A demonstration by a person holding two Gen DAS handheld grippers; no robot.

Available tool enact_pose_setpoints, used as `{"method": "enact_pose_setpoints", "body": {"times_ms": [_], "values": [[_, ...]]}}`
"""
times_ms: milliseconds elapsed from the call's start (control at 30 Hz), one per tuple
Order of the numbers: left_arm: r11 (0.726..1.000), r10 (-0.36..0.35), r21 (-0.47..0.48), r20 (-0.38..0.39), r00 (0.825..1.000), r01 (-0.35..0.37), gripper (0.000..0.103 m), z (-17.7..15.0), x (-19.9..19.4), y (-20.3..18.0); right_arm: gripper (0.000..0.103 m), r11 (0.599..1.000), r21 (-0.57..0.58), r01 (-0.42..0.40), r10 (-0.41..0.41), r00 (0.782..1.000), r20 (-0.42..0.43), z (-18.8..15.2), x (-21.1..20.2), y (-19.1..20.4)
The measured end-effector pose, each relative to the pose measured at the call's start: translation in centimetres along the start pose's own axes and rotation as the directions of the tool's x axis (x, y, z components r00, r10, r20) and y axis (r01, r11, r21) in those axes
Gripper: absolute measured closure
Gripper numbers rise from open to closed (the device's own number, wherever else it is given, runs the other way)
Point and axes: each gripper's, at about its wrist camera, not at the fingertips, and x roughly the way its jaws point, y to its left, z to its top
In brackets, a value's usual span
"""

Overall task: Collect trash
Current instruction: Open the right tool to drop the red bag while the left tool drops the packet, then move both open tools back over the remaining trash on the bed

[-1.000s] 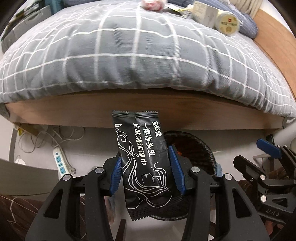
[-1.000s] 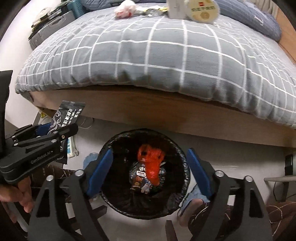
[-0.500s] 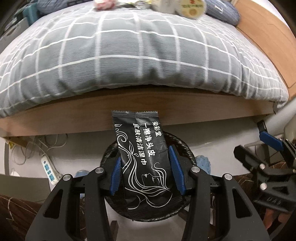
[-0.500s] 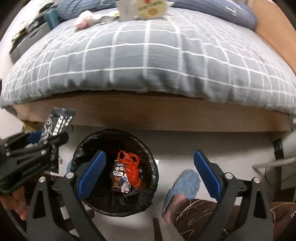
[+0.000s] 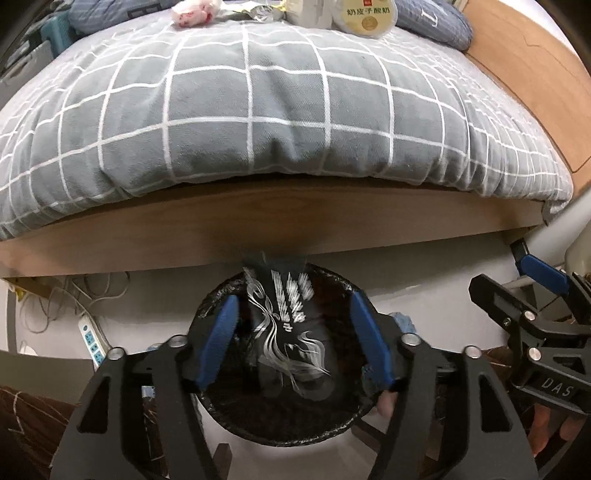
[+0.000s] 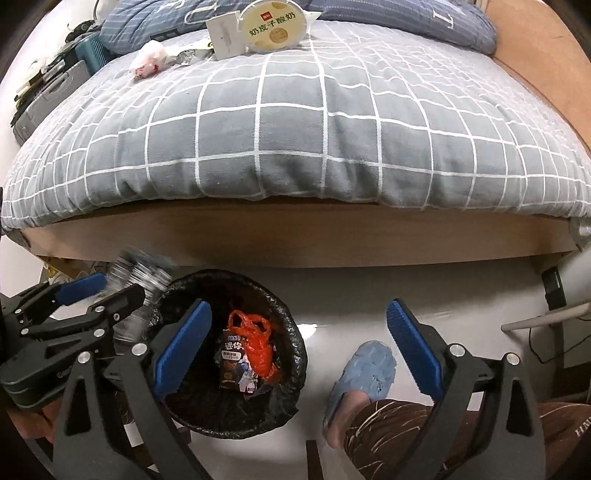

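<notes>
A black sachet with white lettering drops, blurred, between the blue pads of my left gripper, whose jaws are opening and do not press on it. It falls over the black-lined bin on the floor. In the right wrist view the same sachet shows as a blur by the left gripper, at the bin's left rim. My right gripper stands wide open and empty above the bin's right side. A red bag and a snack packet lie in the bin.
The bed's grey checked duvet and wooden side rail rise behind the bin. On the duvet lie a round yoghurt lid, a white box and a crumpled tissue. A power strip and a person's blue slipper are on the floor.
The left jaws have spread apart and the sachet has slipped down from between them, now blurred over the bin. Earlier both grippers shifted sideways along the bed.
</notes>
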Motion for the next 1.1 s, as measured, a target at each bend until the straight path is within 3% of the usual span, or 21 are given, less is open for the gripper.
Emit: {"method": "enact_pose_setpoints", "body": {"times_ms": [133, 400, 733, 1100], "values": [[1.000, 0.002, -0.011, 0.021, 1.000, -0.001, 0.026, 0.5, -0.7, 0.1, 0.011, 1.000, 0.003, 0.007, -0.007, 1.000, 0.007, 0.3, -0.1, 0.0], [0.999, 0.016, -0.036, 0.135, 0.991, -0.011, 0.006, 2.2, -4.3, 0.9, 0.011, 0.999, -0.028, 0.034, -0.030, 0.990, 0.136, 2.7, -3.0, 0.8], [0.998, 0.053, -0.043, 0.246, 0.968, -0.044, 0.006, 4.0, -8.1, 2.0, 0.011, 1.000, -0.003, 0.020, -0.019, 0.961, 0.276, 4.8, -6.0, 0.2], [0.994, 0.101, -0.081, 0.326, 0.940, -0.078, 0.006, 7.7, -10.1, 3.5, 0.011, 1.000, -0.019, 0.010, -0.003, 0.936, 0.351, 8.3, -7.0, 1.2]]}}
